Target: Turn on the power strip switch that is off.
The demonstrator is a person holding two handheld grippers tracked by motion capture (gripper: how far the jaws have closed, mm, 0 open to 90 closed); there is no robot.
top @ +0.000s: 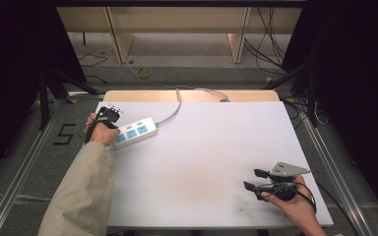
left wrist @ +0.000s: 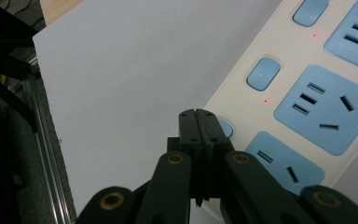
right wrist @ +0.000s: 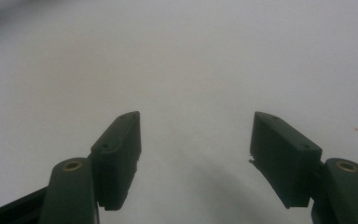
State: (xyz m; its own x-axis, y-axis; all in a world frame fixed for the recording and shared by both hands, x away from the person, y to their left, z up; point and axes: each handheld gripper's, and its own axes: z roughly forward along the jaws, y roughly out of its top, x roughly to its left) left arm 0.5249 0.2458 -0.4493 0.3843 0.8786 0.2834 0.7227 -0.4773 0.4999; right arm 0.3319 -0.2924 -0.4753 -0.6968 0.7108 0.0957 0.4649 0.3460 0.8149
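Note:
A white power strip (top: 135, 132) with blue sockets and blue switches lies at the table's left, its cable running to the far edge. My left gripper (top: 113, 117) is at the strip's near-left end. In the left gripper view its jaws are shut together, with the tips (left wrist: 199, 115) over the strip (left wrist: 279, 107) beside a small blue switch (left wrist: 225, 128); whether they touch it I cannot tell. Two tiny red lights glow next to the other switches. My right gripper (top: 256, 180) rests low at the table's front right, open, with nothing between its fingers (right wrist: 121, 154).
The white table (top: 202, 162) has a wooden strip along its far edge. Metal floor rails run along both sides. Cables lie on the floor beyond the table, and dark curtains hang left and right.

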